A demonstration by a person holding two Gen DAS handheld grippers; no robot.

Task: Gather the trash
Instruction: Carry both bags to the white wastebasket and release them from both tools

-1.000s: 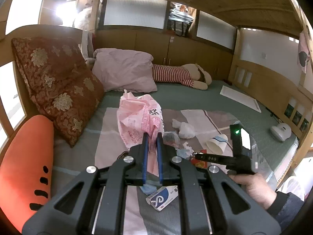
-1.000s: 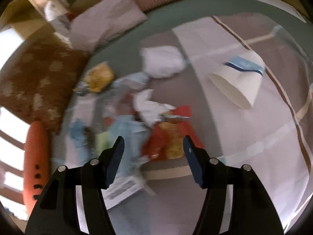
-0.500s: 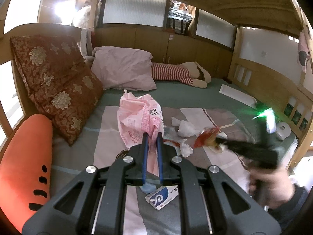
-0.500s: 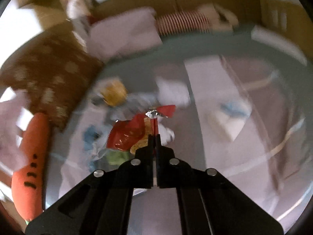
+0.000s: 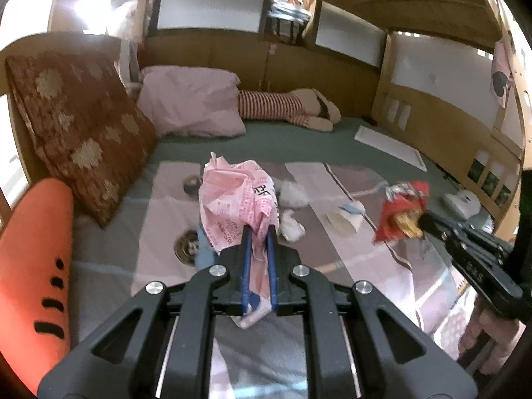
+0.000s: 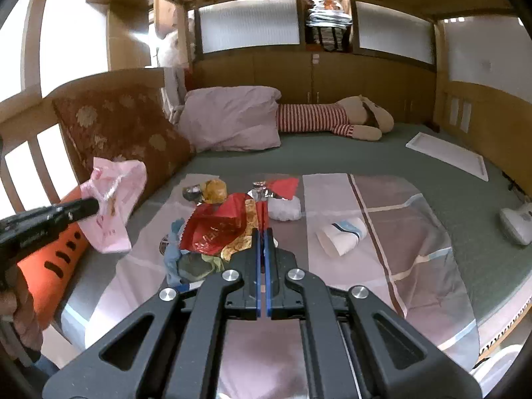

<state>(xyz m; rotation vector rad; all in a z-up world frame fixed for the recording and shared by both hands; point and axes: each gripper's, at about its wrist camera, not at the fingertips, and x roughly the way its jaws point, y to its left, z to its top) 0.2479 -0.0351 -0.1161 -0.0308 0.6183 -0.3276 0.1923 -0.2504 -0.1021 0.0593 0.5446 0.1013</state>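
My left gripper [image 5: 258, 232] is shut on a crumpled pink plastic bag [image 5: 232, 199] and holds it above the bed; the bag also shows at the left of the right wrist view [image 6: 113, 199]. My right gripper [image 6: 265, 232] is shut on a red snack wrapper [image 6: 219, 226], lifted off the blanket; the wrapper also shows in the left wrist view [image 5: 400, 212]. On the striped blanket lie a white paper cup [image 6: 342, 234], a white tissue wad [image 6: 284, 207], a yellow wrapper [image 6: 214, 191] and blue-green scraps [image 6: 181, 262].
A brown patterned cushion [image 6: 123, 129], an orange carrot pillow [image 5: 33, 259], a pink pillow [image 6: 232, 119] and a striped plush toy [image 6: 332, 118] lie along the bed's left and far sides. A white flat board [image 6: 447, 154] and a white device [image 6: 517, 222] lie at the right.
My right gripper closed on the red snack wrapper and lifted it off the pile, drawing back and up. My left gripper kept hold of the pink bag.
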